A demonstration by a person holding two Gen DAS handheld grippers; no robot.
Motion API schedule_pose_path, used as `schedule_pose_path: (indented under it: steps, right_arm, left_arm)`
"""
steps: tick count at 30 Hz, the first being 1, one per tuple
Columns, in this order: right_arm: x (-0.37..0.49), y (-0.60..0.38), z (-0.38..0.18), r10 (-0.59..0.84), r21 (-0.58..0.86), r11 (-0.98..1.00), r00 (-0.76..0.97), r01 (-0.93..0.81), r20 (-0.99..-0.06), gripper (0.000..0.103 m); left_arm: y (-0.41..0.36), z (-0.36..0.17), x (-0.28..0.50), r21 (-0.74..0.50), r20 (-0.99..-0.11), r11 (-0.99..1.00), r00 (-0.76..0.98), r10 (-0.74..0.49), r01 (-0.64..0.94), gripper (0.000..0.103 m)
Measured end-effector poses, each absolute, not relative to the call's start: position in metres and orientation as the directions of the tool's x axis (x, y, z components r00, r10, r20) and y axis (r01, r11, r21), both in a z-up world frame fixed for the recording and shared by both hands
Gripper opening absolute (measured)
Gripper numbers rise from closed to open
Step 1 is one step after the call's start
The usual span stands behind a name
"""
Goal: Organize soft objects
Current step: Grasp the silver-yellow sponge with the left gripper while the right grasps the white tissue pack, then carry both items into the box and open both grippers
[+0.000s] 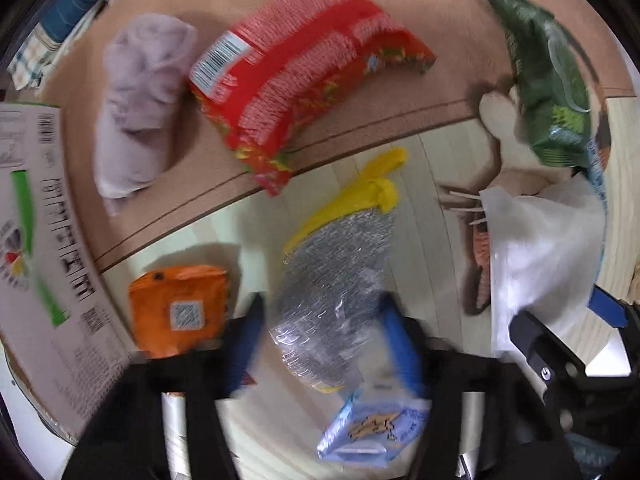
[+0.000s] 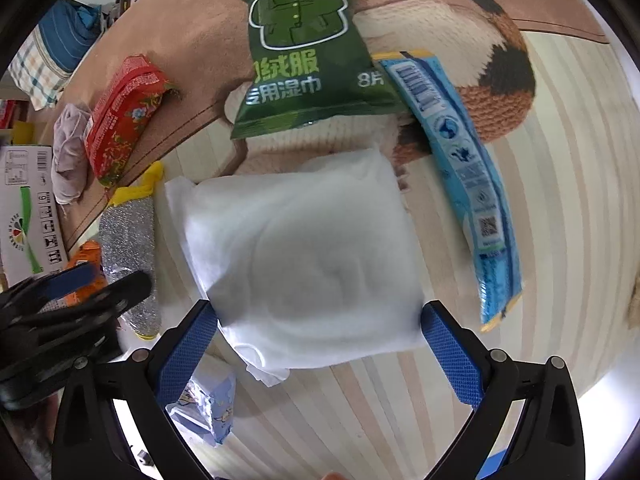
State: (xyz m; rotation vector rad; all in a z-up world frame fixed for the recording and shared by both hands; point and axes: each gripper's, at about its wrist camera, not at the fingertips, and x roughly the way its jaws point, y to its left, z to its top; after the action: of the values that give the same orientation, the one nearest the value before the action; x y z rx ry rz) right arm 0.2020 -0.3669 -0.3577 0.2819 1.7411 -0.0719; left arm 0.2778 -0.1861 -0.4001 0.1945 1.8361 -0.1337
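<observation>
Far to the left of your left tongs [image 1: 320,340] sits a cardboard box [image 1: 44,240], and ahead of it on the brown part of the mat [image 1: 520,20] lie a rolled grey cloth [image 1: 136,108] and a red packet [image 1: 296,80]. Just left of those tongs is an orange packet [image 1: 180,308], close against the left finger. The left tongs stand apart around the near end of a silver scrubber [image 1: 332,280] with a yellow tie; whether the pads press it I cannot tell, as the view is blurred. A small blue packet [image 1: 372,428] lies beneath them.

Your right tongs [image 2: 320,336] are spread wide, one pad at each lower corner of the white pouch [image 2: 304,248], touching or nearly so, not squeezing. Ahead of them a green wipes packet [image 2: 304,48] rests on a plush toy [image 2: 460,40], and a long blue packet [image 2: 456,168] runs along the right.

Watch three things. The pouch is slack and slippery, so a grip this near its edge may let it slide out or sag. The scrubber's crinkly wrap could slip likewise. Your two tongs sit close together, so lifting both at once may knock one against the other, or drag the orange packet along.
</observation>
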Motion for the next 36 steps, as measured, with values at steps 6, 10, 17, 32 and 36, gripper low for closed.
schedule_pose_path:
  steps: [6, 10, 17, 32, 36]
  right_arm:
    - [0.22, -0.362, -0.37, 0.14, 0.106, 0.973, -0.16, 0.204, -0.977, 0.103]
    - [0.237, -0.344, -0.387, 0.101, 0.075, 0.982, -0.152, 0.172, -0.983, 0.1]
    - [0.237, -0.333, -0.373, 0.116, 0.094, 0.98, -0.118, 0.178, -0.986, 0.074]
    - [0.243, -0.179, -0.222, 0.408, 0.411, 0.912, 0.088, 0.014, -0.909, 0.073]
    - [0.256, -0.104, -0.2, 0.44, 0.439, 0.898, 0.083, -0.032, -0.894, 0.073]
  left_arm:
    - [-0.174, -0.397, 0.274, 0.015, -0.969, 0.992, -0.245, 0.046, 0.127, 0.043]
    - [-0.162, -0.391, 0.262, 0.05, -0.974, 0.989, -0.211, 0.078, 0.138, 0.043]
    - [-0.138, -0.332, 0.241, 0.047, -0.989, 0.992, -0.135, 0.063, 0.119, 0.043]
    - [0.029, -0.155, 0.231, -0.131, -0.987, 0.985, 0.107, -0.12, -0.109, 0.043]
    - [0.107, -0.169, 0.258, -0.119, -0.99, 0.974, 0.104, -0.1, -0.193, 0.043]
